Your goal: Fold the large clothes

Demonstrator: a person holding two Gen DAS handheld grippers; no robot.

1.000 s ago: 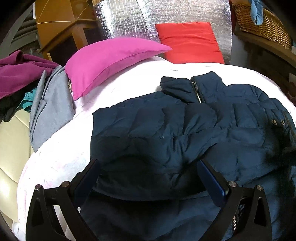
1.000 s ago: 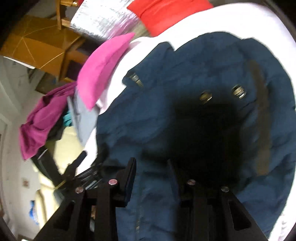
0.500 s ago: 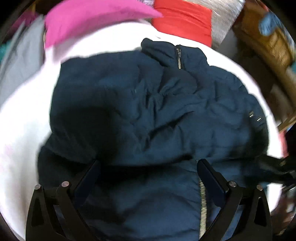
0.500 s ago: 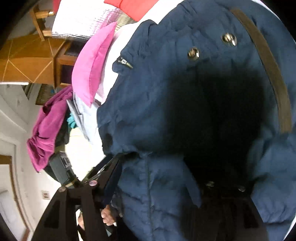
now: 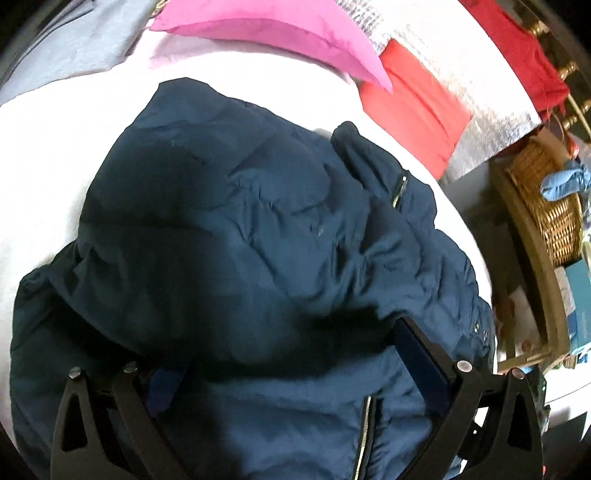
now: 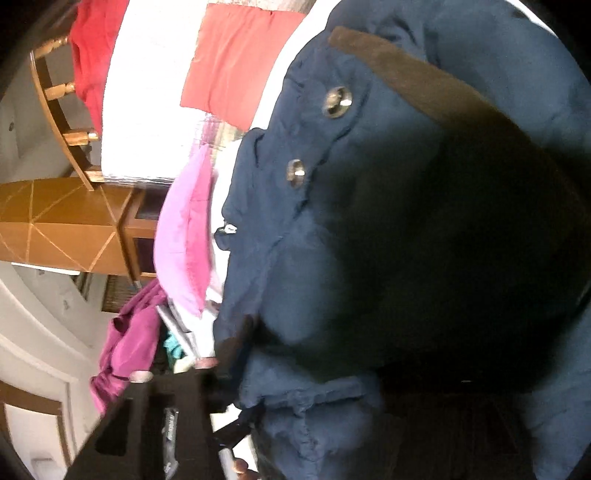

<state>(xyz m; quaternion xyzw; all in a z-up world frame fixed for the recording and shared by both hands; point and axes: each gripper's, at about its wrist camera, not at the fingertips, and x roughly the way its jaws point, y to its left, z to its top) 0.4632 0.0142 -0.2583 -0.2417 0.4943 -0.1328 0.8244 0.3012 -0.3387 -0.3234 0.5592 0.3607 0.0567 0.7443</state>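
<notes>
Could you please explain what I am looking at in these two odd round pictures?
There is no robot here: a person holds a two-finger gripper in each hand. Each gripper carries a fisheye camera looking along its fingers, hence the round, bent views. One picture is from the left gripper, the other from the right gripper. A navy jacket lies on a white cover, with a pink pillow and a red pillow behind. The left jaws stand wide over the jacket and have just closed slightly. The right jaws have just been closing and pinch a bunched fold.

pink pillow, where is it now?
Left wrist view: pink pillow lies along the top edge on the white bed, beyond the navy jacket, left of the red cushion.
</notes>
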